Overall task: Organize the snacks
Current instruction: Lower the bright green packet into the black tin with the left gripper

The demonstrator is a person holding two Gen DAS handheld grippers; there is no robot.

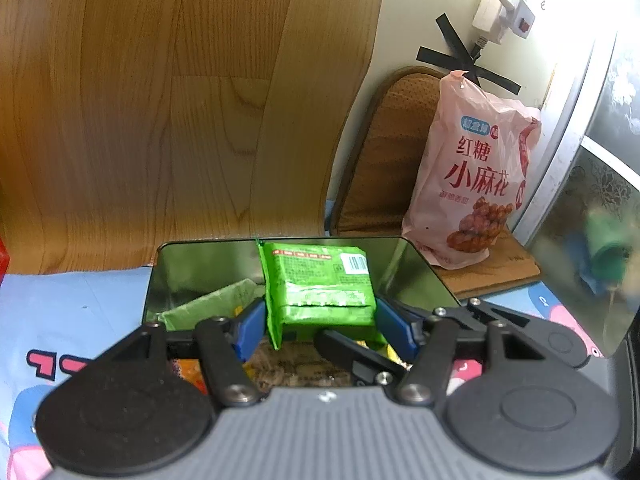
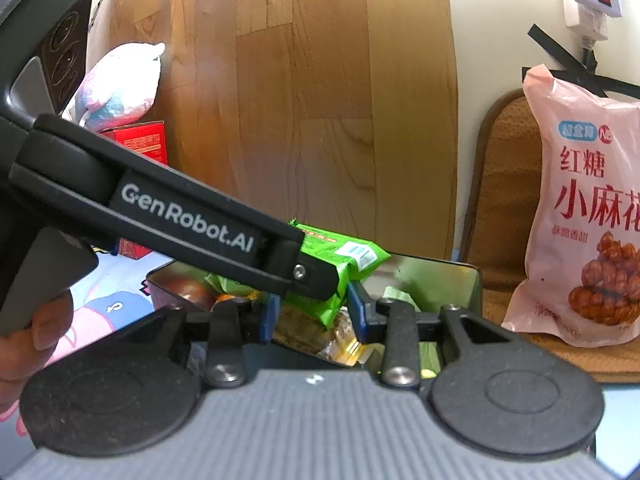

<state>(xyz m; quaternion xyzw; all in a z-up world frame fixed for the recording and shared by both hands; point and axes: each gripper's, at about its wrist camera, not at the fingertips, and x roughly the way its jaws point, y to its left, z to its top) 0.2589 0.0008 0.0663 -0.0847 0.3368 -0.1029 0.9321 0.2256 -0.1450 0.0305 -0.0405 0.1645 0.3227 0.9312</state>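
Observation:
A green snack packet (image 1: 320,288) sits upright between the blue pads of my left gripper (image 1: 322,320), which is shut on it just above an open metal tin (image 1: 424,268). Other wrapped snacks lie in the tin, among them a green one (image 1: 212,304). In the right wrist view the left gripper's black finger (image 2: 308,276) reaches in from the left with the same packet (image 2: 348,260) over the tin (image 2: 444,280). My right gripper (image 2: 314,316) is at the tin's near edge with its pads apart. The packet's lower corner hangs in that gap, and no squeeze on it shows.
A large pink snack bag (image 1: 472,168) leans on a brown mat (image 1: 384,152) right of the tin, under a power strip (image 1: 508,4). A red box (image 2: 140,144) and a plush toy (image 2: 120,84) stand at the left. A hand (image 2: 40,328) holds the left gripper.

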